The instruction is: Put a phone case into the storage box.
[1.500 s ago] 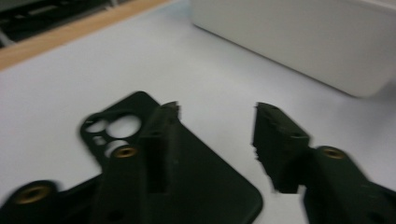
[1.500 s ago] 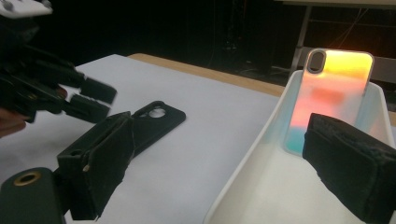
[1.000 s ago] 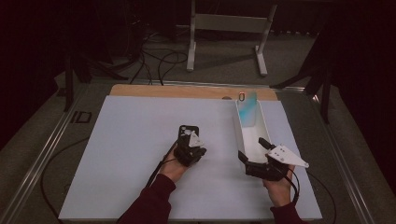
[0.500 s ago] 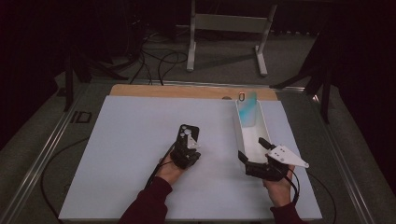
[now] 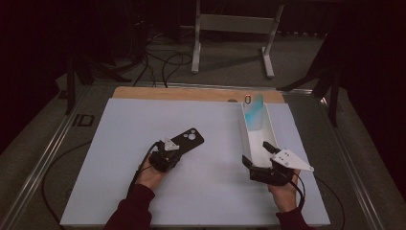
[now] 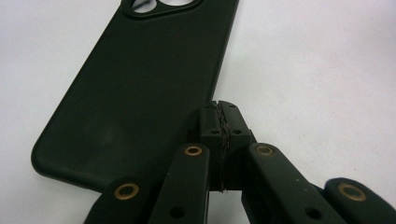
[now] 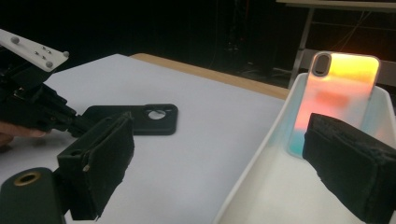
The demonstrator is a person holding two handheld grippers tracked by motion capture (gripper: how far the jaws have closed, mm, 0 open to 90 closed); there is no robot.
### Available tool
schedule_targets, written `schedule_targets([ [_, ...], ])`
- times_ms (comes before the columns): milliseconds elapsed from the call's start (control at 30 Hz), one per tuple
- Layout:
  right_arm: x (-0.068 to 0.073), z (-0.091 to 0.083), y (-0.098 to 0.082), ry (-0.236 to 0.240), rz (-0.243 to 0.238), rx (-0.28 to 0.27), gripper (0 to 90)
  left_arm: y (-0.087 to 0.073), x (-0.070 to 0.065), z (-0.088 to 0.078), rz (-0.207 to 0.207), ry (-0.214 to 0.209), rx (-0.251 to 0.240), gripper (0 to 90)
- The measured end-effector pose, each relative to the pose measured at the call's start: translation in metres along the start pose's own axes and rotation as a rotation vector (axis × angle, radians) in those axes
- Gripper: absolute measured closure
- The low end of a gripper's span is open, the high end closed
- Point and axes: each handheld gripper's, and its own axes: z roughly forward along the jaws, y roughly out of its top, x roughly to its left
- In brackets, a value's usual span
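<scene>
You'll find nothing to read here: no words, brand marks, numbers or signs stand on the black case (image 6: 140, 79), the iridescent case (image 7: 338, 93), the white tray (image 5: 268, 136) or the table (image 5: 124, 143). Your grippers' plates are bare too.

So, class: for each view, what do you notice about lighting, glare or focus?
High view: dark surroundings, the white table evenly lit. Left gripper view: the black phone case is sharp, with soft sheen. Right gripper view: the iridescent case glows orange in the white tray; the near tongs blur.
</scene>
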Motion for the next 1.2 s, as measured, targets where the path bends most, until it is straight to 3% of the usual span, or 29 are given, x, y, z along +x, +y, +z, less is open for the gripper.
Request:
schedule_targets([
  [200, -0.001, -0.001, 0.0, 0.002, -0.003, -0.003, 8.5, 0.0, 0.0, -0.003, 0.008, -0.012, -0.018, 88.9],
  [300, -0.001, -0.002, 0.0, 0.002, -0.002, -0.003, 8.5, 0.0, 0.0, -0.01, 0.009, -0.019, -0.055, 84.4],
  [333, -0.002, -0.002, 0.001, 0.002, -0.001, -0.004, 8.5, -0.001, 0.001, -0.023, 0.013, -0.029, -0.103, 84.4],
  [367, -0.004, -0.004, 0.001, 0.002, 0.006, -0.004, 8.5, -0.004, 0.004, -0.039, 0.018, -0.046, -0.152, 73.3],
  [400, -0.004, -0.004, 0.001, 0.005, 0.006, -0.004, 8.5, -0.004, 0.004, -0.039, 0.018, -0.046, -0.152, 68.1],
  [467, -0.004, -0.004, 0.001, 0.007, 0.006, -0.001, 8.5, -0.01, 0.009, -0.057, 0.02, -0.052, -0.194, 57.5],
  [500, -0.004, -0.004, 0.001, 0.01, 0.002, 0.0, 8.5, -0.017, 0.014, -0.073, 0.019, -0.017, -0.236, 51.0],
  [533, -0.004, -0.004, 0.001, 0.01, 0.002, 0.0, 8.5, -0.017, 0.014, -0.073, 0.019, -0.017, -0.236, 44.5],
  [567, -0.004, -0.003, 0.001, 0.012, 0.005, 0.001, 8.5, -0.022, 0.016, -0.081, 0.019, 0.0, -0.26, 44.5],
  [600, -0.004, -0.003, 0.001, 0.014, 0.007, 0.006, 8.5, -0.03, 0.02, -0.092, 0.013, 0.038, -0.294, 37.3],
  [633, -0.004, -0.003, 0.001, 0.014, 0.007, 0.006, 8.5, -0.03, 0.02, -0.092, 0.013, 0.038, -0.294, 25.7],
  [667, -0.003, -0.003, 0.002, 0.01, 0.01, 0.013, 8.5, -0.041, 0.025, -0.105, -0.017, 0.069, -0.335, 25.7],
  [700, -0.003, -0.003, 0.002, 0.01, 0.01, 0.013, 8.5, -0.041, 0.025, -0.105, -0.017, 0.069, -0.335, 16.7],
  [767, -0.005, -0.004, 0.001, 0.011, 0.034, 0.017, 8.5, -0.056, 0.032, -0.119, -0.048, 0.102, -0.38, 12.9],
  [800, -0.006, -0.004, 0.0, 0.018, 0.046, 0.025, 8.4, -0.061, 0.034, -0.123, -0.055, 0.108, -0.385, 4.8],
  [867, -0.006, -0.004, -0.001, 0.018, 0.046, 0.025, 8.4, -0.07, 0.038, -0.13, -0.07, 0.095, -0.41, 0.6],
  [1067, -0.008, -0.007, -0.005, 0.026, 0.043, 0.002, 8.3, -0.081, 0.045, -0.145, -0.086, 0.125, -0.497, 0.0],
  [1200, -0.009, -0.008, -0.006, 0.024, 0.042, 0.0, 8.4, -0.081, 0.047, -0.146, -0.087, 0.128, -0.491, 0.0],
])
